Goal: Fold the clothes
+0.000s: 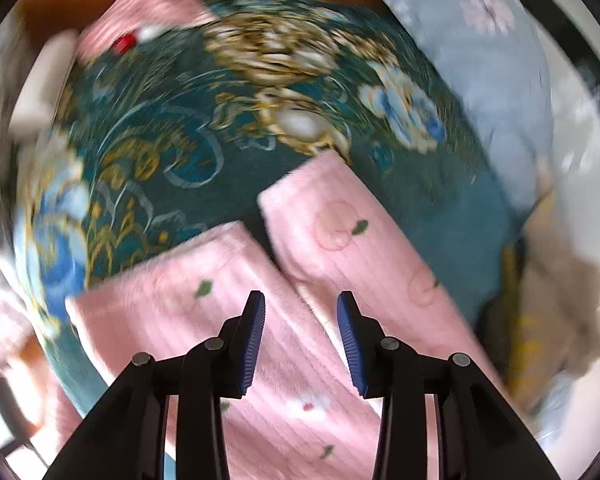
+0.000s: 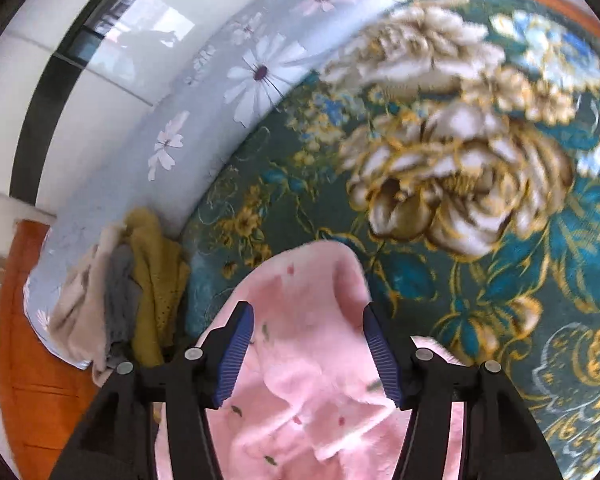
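The left gripper (image 1: 301,300) hung with its jaws apart, holding nothing, over pink trousers (image 1: 284,320) whose 2 legs splayed across the teal floral blanket (image 1: 172,152). The right gripper (image 2: 308,312) was spread wide too, above the rumpled pink cloth, with a heap of clothes (image 2: 128,296) near left beside a pale blue sheet (image 2: 220,92).

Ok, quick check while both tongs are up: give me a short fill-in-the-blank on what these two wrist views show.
1. The fleecy garment under the left tongs is ___ in colour.
2. Both the left and right tongs have their jaws ___.
3. The green blanket has a ___ pattern.
4. The mustard cloth lies in a pile beside the pale ___ sheet.

Missing words: pink; open; floral; blue
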A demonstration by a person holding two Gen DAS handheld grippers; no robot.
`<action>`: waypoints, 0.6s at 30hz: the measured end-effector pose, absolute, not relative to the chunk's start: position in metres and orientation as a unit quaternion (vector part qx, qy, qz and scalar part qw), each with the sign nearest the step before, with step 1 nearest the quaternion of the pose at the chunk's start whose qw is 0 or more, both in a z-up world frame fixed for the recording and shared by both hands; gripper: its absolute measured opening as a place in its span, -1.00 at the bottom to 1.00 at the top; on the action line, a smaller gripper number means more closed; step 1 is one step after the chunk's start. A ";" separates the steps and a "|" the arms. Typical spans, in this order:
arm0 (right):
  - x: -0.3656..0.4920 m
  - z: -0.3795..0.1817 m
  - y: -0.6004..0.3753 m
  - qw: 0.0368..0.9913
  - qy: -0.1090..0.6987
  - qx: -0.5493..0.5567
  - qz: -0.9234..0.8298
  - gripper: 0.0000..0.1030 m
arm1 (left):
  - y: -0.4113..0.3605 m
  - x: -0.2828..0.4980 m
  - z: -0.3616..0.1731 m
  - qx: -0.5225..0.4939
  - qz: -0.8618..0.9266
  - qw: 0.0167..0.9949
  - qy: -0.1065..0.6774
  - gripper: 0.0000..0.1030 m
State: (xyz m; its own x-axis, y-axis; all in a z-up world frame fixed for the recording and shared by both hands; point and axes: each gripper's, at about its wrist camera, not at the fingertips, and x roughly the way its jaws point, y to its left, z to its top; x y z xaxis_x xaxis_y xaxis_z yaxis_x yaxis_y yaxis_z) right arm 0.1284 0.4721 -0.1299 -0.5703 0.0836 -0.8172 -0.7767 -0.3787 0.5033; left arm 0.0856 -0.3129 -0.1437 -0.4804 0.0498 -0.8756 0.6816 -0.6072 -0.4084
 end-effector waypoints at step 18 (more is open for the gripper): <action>0.259 -0.165 0.460 0.403 0.497 -0.424 0.642 0.35 | -0.356 0.196 -0.221 0.473 -0.678 0.297 0.478 -0.16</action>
